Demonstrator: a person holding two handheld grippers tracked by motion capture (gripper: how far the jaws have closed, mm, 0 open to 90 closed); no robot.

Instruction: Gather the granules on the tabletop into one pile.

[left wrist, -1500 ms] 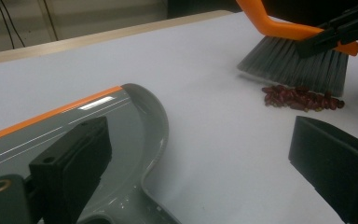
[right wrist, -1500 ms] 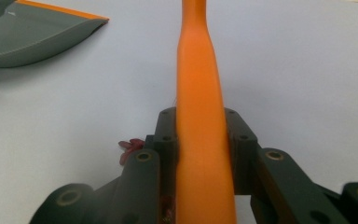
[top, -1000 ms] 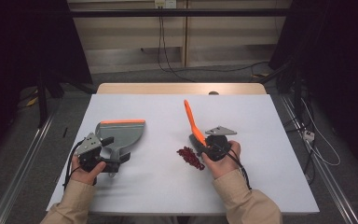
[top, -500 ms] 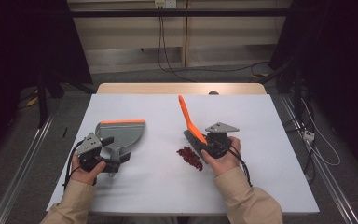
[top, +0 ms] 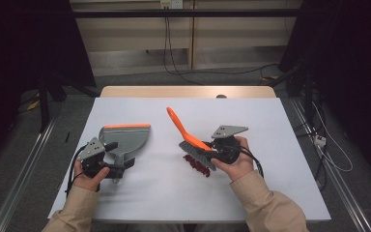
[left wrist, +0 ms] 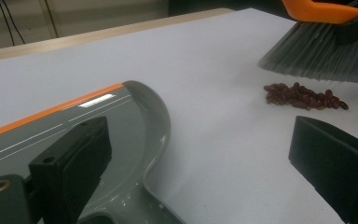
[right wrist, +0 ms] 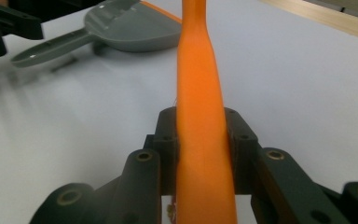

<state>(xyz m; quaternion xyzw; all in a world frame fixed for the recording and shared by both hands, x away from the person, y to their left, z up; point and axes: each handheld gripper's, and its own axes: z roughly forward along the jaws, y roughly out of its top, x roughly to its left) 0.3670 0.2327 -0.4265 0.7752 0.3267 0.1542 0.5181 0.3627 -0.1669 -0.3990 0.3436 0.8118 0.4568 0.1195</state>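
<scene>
In the high view a grey dustpan [top: 127, 137] with an orange front edge lies left of centre on the white table [top: 270, 125]. My left gripper [top: 122, 164] is open at the pan's handle; in the left gripper view the wide jaws straddle the handle [left wrist: 121, 205] without pressing it. My right gripper [top: 213, 151] is shut on the orange handle [right wrist: 200, 112] of a brush [top: 179, 126]. The brush's grey bristles [top: 197, 155] hang just above a small pile of dark red beans [top: 198, 166], which also lies in the left gripper view as beans [left wrist: 303, 95] under the bristles [left wrist: 317, 53].
A wooden strip [top: 188, 92] borders the table's far edge, with cables on the floor beyond. In the right gripper view the dustpan [right wrist: 130, 25] and the other gripper [right wrist: 4, 23] sit at the upper left. Bare table lies between pan and beans.
The right hand has turned the brush: its handle tip has swung to the left and the bristles now stick out over the beans. The left gripper and dustpan have stayed put.
</scene>
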